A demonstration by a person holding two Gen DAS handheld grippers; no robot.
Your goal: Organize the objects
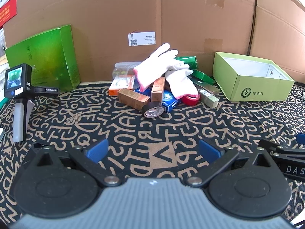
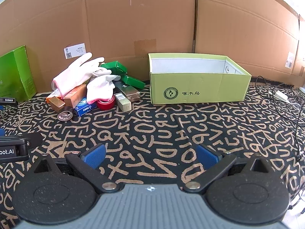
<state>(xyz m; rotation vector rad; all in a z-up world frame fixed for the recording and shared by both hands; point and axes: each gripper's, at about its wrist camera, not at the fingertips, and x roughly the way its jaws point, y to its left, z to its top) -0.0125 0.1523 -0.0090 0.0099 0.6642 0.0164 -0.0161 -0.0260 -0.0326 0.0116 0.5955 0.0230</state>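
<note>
A pile of small objects lies against the cardboard wall: two white gloves, copper boxes, a blue box, green boxes, a black tape roll and a red tape roll. An open light-green box stands to the right, with nothing visible inside. My left gripper is open and empty, low over the mat in front of the pile. My right gripper is open and empty, in front of the green box.
A patterned black and tan mat covers the surface. Cardboard walls close the back and right. A tall green box leans at back left, with a third handheld device standing near it. Cables lie at right.
</note>
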